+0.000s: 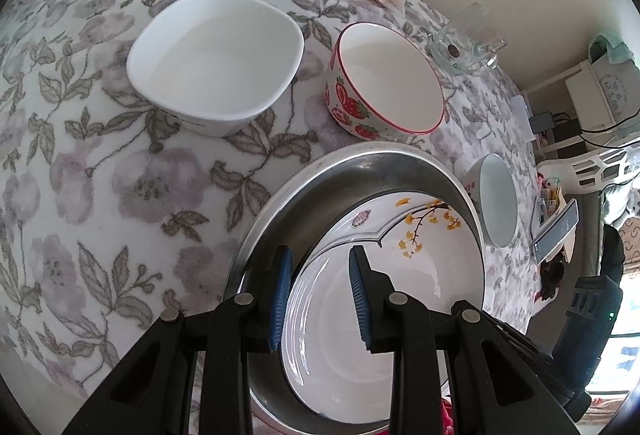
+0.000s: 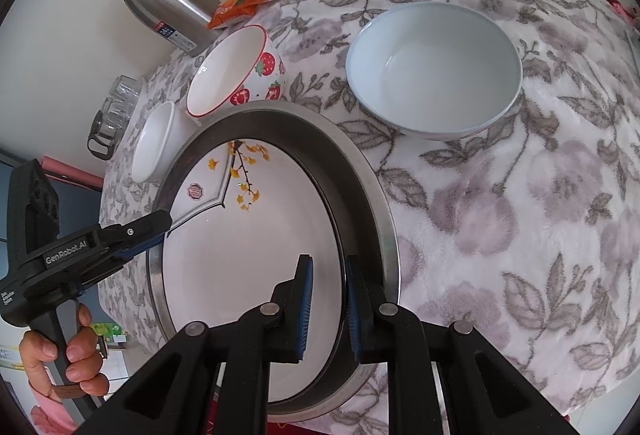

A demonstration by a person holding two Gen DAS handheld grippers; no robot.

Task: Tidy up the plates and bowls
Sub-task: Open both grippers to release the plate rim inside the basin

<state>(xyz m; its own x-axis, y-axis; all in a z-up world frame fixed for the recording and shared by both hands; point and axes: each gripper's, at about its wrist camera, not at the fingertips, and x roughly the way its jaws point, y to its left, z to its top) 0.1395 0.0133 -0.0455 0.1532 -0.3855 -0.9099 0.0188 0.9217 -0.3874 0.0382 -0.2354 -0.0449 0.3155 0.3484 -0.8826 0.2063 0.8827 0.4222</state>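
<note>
My left tongs (image 2: 162, 231) pinch the left rim of the flowered plate (image 2: 240, 247), which sits inside the steel pan (image 2: 360, 171) on the desk (image 2: 500, 215); my right tongs (image 2: 326, 311) clamp its right rim.

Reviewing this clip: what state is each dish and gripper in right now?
Ginkgo plate: lying inside steel pan.
Left gripper: jaws astride plate rim.
Right gripper: closed on plate rim.
Strawberry bowl: upright, empty.
Square bowl: upright, empty.
Round bowl: upright, empty.
</note>
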